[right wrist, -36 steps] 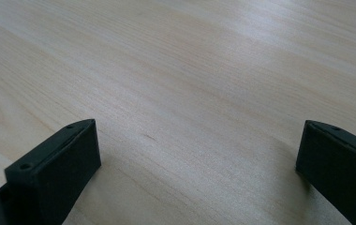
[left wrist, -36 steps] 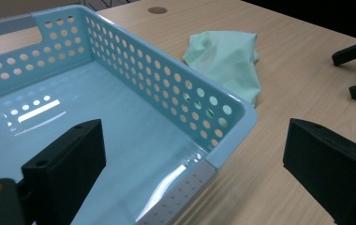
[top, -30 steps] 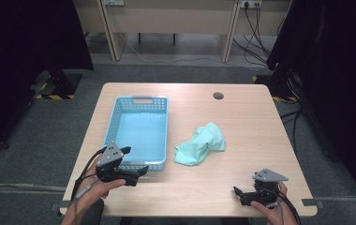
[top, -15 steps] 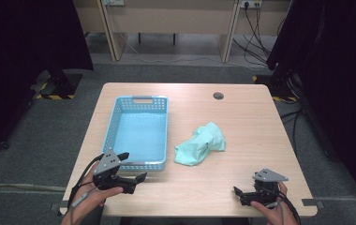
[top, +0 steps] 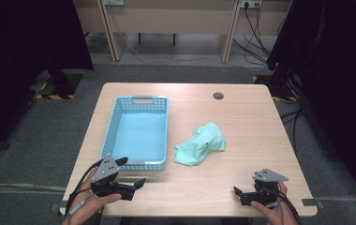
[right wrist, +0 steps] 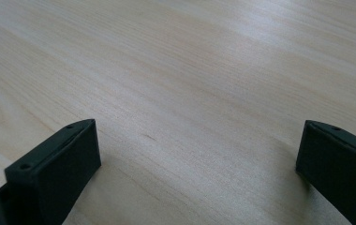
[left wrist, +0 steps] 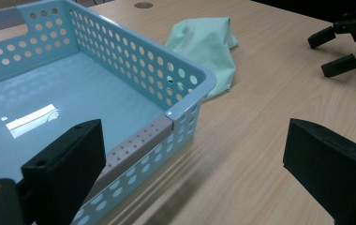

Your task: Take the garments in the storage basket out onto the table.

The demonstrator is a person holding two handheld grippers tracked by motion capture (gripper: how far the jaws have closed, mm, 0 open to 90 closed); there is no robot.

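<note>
A light blue perforated basket stands empty on the left half of the wooden table. A crumpled mint-green cloth lies just right of it. My left gripper is open near the table's front edge, just in front of the basket's near side. In the left gripper view its jaws frame the basket's near corner, with the cloth beyond. My right gripper rests open at the front right, nothing between its jaws.
A small round dark grommet sits in the table's far side. The other gripper appears at the upper right of the left gripper view. Dark curtains flank the table; cables run along the floor behind it.
My left gripper has drawn back a little toward the near table edge, away from the basket. The right gripper, basket and cloth have stayed put.
</note>
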